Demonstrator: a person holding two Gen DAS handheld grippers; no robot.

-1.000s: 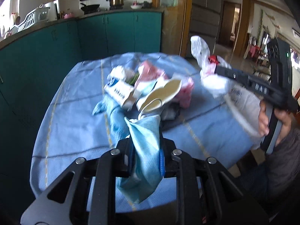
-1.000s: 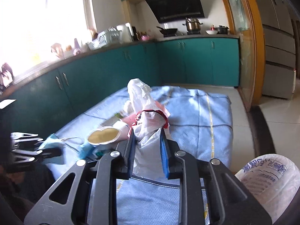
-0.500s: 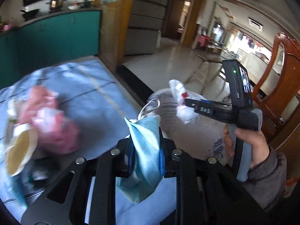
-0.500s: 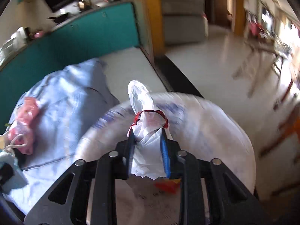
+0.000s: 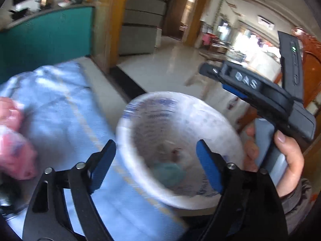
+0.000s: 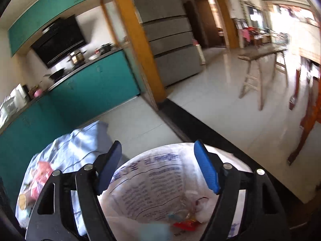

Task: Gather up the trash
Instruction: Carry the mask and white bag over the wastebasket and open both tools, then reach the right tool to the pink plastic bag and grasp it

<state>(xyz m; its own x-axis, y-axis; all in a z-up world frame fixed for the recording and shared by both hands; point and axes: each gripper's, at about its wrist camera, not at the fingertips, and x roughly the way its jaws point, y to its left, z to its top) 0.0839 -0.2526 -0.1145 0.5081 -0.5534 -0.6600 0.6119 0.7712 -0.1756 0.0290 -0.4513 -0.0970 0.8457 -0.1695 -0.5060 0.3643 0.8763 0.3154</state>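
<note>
A white printed trash bag [image 5: 140, 120] stands open beside the blue-clothed table [image 5: 66, 108]. My left gripper [image 5: 156, 160] is open and empty above the bag's mouth. A blue face mask [image 5: 170, 173] lies inside the bag. My right gripper [image 6: 158, 166] is open and empty over the same bag [image 6: 152, 182]. The white plastic bag with red tie [image 6: 200, 204] lies inside it beside a red wrapper [image 6: 184, 226]. A blurred blue mask [image 6: 154, 231] shows at the bottom. The right gripper also shows in the left wrist view [image 5: 206, 72].
Pink plastic trash [image 5: 14, 140] lies on the table at the left; it also shows in the right wrist view [image 6: 40, 176] with a paper cup [image 6: 22, 200]. Teal cabinets [image 6: 80, 92], a grey fridge [image 6: 170, 40], a wooden ladder [image 6: 258, 76] and a wooden chair [image 6: 309, 124] surround the tiled floor.
Both grippers have opened. The blue mask has dropped from the left gripper into the bag, and the white plastic bag has dropped from the right gripper into it. Both views are blurred by motion.
</note>
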